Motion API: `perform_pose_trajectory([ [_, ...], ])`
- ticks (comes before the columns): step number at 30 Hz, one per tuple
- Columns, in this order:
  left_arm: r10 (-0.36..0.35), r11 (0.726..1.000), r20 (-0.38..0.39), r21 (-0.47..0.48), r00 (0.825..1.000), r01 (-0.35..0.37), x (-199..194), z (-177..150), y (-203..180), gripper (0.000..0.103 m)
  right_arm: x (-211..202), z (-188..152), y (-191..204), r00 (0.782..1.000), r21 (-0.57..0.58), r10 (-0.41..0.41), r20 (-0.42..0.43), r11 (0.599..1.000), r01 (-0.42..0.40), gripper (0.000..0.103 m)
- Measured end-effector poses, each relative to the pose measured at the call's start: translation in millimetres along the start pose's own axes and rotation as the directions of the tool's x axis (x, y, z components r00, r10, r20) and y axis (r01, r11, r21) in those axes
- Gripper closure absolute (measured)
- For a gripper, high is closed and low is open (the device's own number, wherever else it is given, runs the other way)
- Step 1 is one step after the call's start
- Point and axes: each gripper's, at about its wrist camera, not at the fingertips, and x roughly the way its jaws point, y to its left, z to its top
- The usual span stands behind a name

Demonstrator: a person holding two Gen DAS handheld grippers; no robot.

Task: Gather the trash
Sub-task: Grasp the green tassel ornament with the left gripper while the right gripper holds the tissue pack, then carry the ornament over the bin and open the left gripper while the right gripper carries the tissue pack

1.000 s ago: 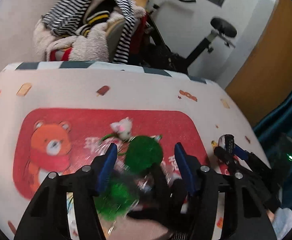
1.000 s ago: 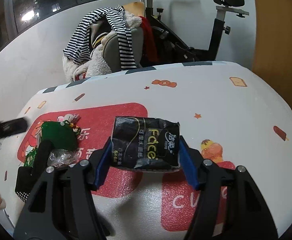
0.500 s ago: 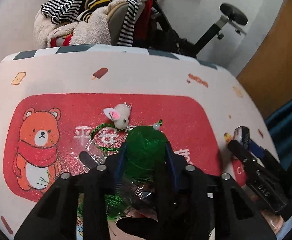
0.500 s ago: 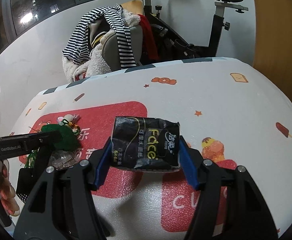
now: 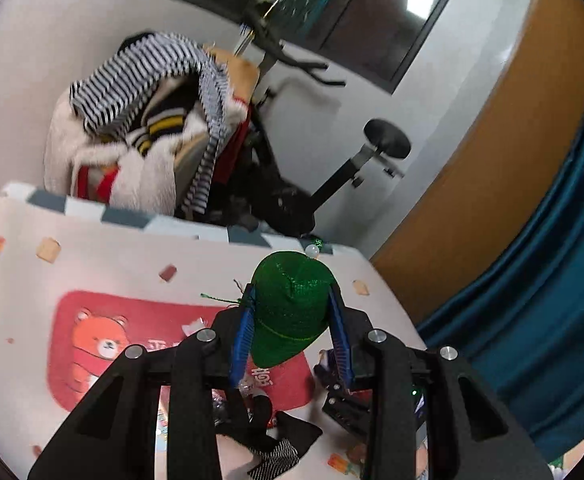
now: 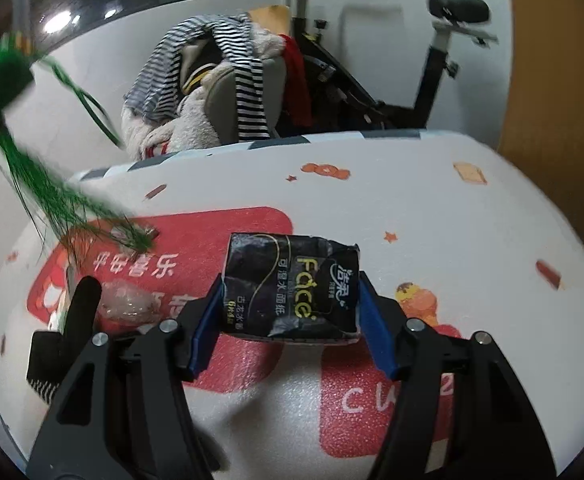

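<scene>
Currently, both grippers' fingers are clamped, left gripper (image 5: 292,320) on green ornament (image 5: 292,308), right gripper (image 6: 292,316) on tissue pack (image 6: 292,288); next, a bin is needed.

A glittery green hat (image 5: 289,312) with trailing green tinsel is clamped off the mat, a crumpled black tissue pack (image 6: 292,286) with yellow lettering is pinched above mid-mat, and a clear wrapper (image 6: 125,306) lies near the mat's left edge.
</scene>
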Motion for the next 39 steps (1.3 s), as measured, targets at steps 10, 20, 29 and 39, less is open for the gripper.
perform_pose_trajectory([
  [10, -0.033, 0.998, -0.003, 0.051, 0.999, 0.033, -97, -52, -21, 0.069, -101, -1, 26, 0.980, -0.015, 0.169, 0.104, 0.986, -0.169, 0.040],
  [20, -0.037, 0.994, -0.033, 0.102, 0.999, 0.040, -161, -143, -42, 0.068, -200, -53, 44, 0.959, 0.013, 0.249, 0.133, 0.967, -0.253, 0.040],
  [29, -0.064, 0.984, -0.111, 0.159, 0.992, 0.081, -186, -218, -54, 0.068, -256, -98, 51, 0.952, 0.026, 0.268, 0.148, 0.961, -0.274, 0.040],
  [39, 0.015, 0.979, -0.287, 0.200, 0.958, 0.044, -149, -285, -44, 0.067, -275, -125, 49, 0.961, 0.001, 0.246, 0.126, 0.969, -0.248, 0.040],
])
